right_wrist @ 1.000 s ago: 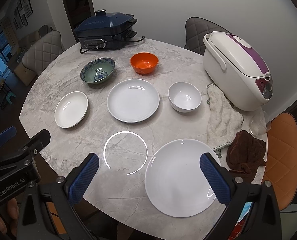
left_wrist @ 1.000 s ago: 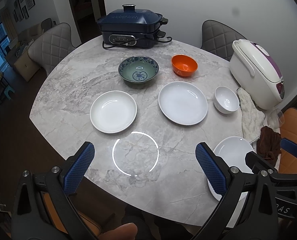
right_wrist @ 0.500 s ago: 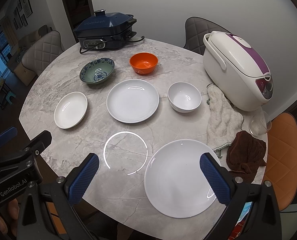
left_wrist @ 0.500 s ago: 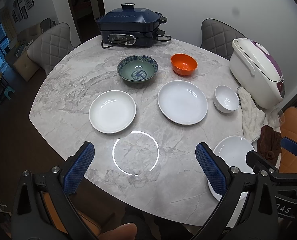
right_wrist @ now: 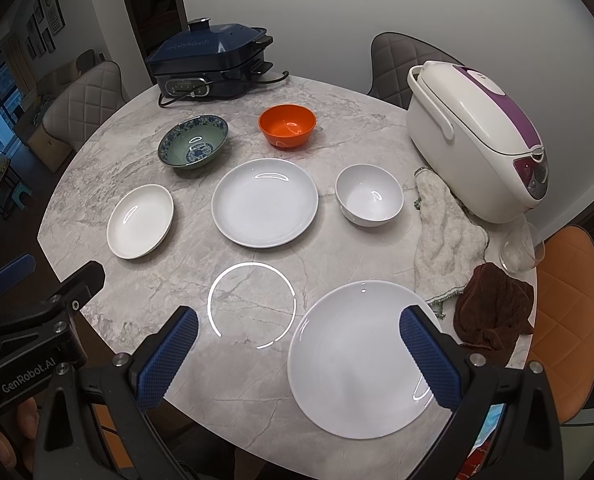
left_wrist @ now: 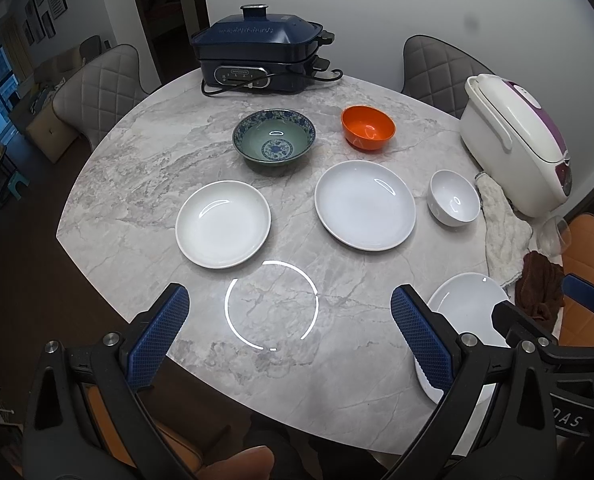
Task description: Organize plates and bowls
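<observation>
On the round marble table (left_wrist: 145, 168) sit a small white plate (left_wrist: 223, 229), a middle white plate (left_wrist: 365, 205), a large white plate (right_wrist: 361, 358) at the near right, a blue-patterned green bowl (left_wrist: 273, 141), an orange bowl (left_wrist: 368, 128) and a white bowl (left_wrist: 454, 202). My left gripper (left_wrist: 289, 328) hangs open above the near table edge, in front of the small plate. Over the large plate's left part my right gripper (right_wrist: 297, 354) stands open. Neither holds anything.
A dark blue electric cooker (left_wrist: 259, 56) stands at the far edge and a white-purple rice cooker (right_wrist: 477, 140) at the right. A white cloth (right_wrist: 443, 236), a brown cloth (right_wrist: 493, 310) and a tipped glass (right_wrist: 523, 250) lie near it. Chairs ring the table.
Both views drift very slightly; the dishes stay where they were and both grippers remain open.
</observation>
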The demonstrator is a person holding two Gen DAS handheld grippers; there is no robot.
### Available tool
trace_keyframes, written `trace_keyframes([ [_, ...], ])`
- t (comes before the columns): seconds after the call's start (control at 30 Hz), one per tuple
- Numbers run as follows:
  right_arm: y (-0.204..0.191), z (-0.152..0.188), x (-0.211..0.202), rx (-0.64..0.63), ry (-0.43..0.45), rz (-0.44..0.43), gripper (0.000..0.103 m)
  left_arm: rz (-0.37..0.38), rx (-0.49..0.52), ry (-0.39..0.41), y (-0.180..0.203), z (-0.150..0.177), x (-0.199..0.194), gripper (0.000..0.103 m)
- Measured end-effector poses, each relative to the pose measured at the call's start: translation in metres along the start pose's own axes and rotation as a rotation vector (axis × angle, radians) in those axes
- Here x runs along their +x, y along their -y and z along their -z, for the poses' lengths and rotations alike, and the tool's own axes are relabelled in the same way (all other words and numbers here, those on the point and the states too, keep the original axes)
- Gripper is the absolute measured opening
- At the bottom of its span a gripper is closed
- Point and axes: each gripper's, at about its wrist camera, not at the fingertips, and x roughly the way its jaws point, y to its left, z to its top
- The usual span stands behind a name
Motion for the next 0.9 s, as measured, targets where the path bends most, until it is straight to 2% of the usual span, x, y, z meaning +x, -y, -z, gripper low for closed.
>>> trace_keyframes([
  [0.5, 0.001, -0.004, 0.007, 0.002, -0.005, -0.002, 0.103, -0.001, 0.008, -0.023, 0.01, -0.009, 0.021, 0.102],
  [0.7, 0.005, -0.006, 0.015, 0.011, -0.014, -0.014, 0.103, 0.025, 0.012, -0.035, 0.014, -0.01, 0.035, 0.102],
  [0.77, 0.021, -0.004, 0.033, 0.02, -0.027, -0.04, 0.103, 0.063, 0.027, -0.049, 0.018, -0.005, 0.052, 0.101],
  [0.9, 0.055, 0.012, 0.046, 0.065, -0.049, -0.132, 0.103, 0.249, -0.041, -0.144, 0.013, 0.017, 0.101, 0.102],
])
